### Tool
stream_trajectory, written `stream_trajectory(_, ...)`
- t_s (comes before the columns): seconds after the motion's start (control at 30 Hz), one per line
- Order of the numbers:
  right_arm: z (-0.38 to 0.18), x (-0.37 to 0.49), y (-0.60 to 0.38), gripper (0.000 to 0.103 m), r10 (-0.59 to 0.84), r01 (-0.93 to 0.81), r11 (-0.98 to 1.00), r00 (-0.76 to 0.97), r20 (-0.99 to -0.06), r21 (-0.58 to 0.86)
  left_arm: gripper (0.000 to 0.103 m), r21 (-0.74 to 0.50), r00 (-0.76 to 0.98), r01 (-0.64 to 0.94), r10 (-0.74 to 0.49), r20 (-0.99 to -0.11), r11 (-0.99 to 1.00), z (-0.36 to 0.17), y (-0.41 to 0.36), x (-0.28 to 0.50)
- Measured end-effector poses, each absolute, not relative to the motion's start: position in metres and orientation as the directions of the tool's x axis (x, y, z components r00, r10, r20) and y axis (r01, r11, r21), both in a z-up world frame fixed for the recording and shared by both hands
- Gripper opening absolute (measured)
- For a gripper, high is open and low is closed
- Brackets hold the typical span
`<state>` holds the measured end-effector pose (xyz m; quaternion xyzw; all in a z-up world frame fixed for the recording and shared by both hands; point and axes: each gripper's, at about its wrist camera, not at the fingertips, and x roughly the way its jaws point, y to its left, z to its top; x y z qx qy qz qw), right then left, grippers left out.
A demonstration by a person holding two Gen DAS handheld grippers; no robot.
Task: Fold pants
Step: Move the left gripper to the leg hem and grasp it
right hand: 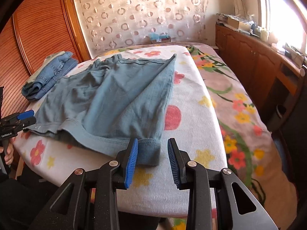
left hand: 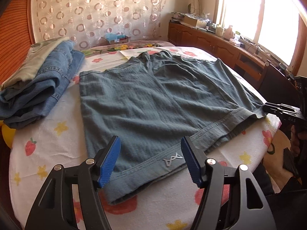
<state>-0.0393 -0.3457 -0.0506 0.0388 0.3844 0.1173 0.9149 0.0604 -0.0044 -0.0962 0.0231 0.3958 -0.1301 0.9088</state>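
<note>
Grey-blue shorts [left hand: 153, 99] lie spread on the flowered table cover [left hand: 49, 145], waistband toward me. My left gripper [left hand: 151, 159] is open, its blue pads either side of the waistband near a small white logo [left hand: 171, 160]. My right gripper [right hand: 152, 159] is open around the near right waistband corner [right hand: 149, 151]; the cloth lies between the pads, not pinched. The shorts also show in the right wrist view [right hand: 119, 99], with the right edge raised in a ridge. Each gripper shows in the other's view: the right one [left hand: 276, 109], the left one [right hand: 25, 118].
A pile of folded blue jeans [left hand: 42, 88] with a pale green garment [left hand: 34, 61] on it sits at the table's far left. A flowered bed [right hand: 239, 105] lies to the right. Wooden cabinets [left hand: 220, 44] run under the window. A wooden slatted door [right hand: 38, 28] stands at the left.
</note>
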Motion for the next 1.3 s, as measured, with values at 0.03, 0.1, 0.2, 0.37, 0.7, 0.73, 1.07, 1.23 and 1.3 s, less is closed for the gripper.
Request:
stream_trajectory(0.03,-0.050,-0.036,-0.347,0.026,0.254,-0.188,0.967,0.673,-0.695,0.171,0.066,-0.064,0.654,0.250,-0.217,-0.725,0.966,-0.097,-0.002,0.060)
stream_trajectory(0.1,-0.051,-0.036,-0.348,0.010,0.276,-0.203,0.961,0.661,-0.698,0.187,0.066,-0.074,0.652,0.239,-0.216,-0.727,0.968,-0.098,0.004,0.059)
stream_trajectory(0.2,-0.050,-0.033,-0.356,0.006,0.259,-0.191,0.966,0.674,-0.692,0.176,0.066,-0.060,0.658,0.219,-0.193,-0.728,0.974,-0.101,0.009,0.058)
stream_trajectory(0.37,-0.053,-0.037,-0.361,0.006,0.236,-0.175,0.972,0.665,-0.708,0.160,0.066,-0.052,0.652,0.190,-0.166,-0.740,0.980,-0.109,0.021,0.055)
stream_trajectory(0.7,-0.045,-0.037,-0.361,0.014,0.242,-0.168,0.970,0.696,-0.676,0.175,0.060,-0.084,0.635,0.146,-0.159,-0.756,0.986,-0.117,0.036,0.047)
stream_trajectory(0.73,-0.045,-0.038,-0.360,0.014,0.241,-0.165,0.970,0.701,-0.671,0.176,0.060,-0.080,0.636,0.144,-0.154,-0.757,0.986,-0.118,0.035,0.046)
stream_trajectory(1.07,-0.040,-0.035,-0.338,0.036,0.233,-0.189,0.972,0.739,-0.631,0.138,0.033,-0.087,0.649,0.168,-0.176,-0.740,0.982,-0.117,0.031,0.029)
stream_trajectory(1.23,-0.043,-0.033,-0.338,0.038,0.235,-0.198,0.972,0.739,-0.631,0.130,0.012,-0.071,0.663,0.156,-0.158,-0.731,0.985,-0.114,0.033,0.027)
stream_trajectory(1.3,-0.044,-0.033,-0.339,0.038,0.240,-0.199,0.970,0.736,-0.633,0.136,0.011,-0.069,0.667,0.154,-0.155,-0.729,0.986,-0.110,0.036,0.026)
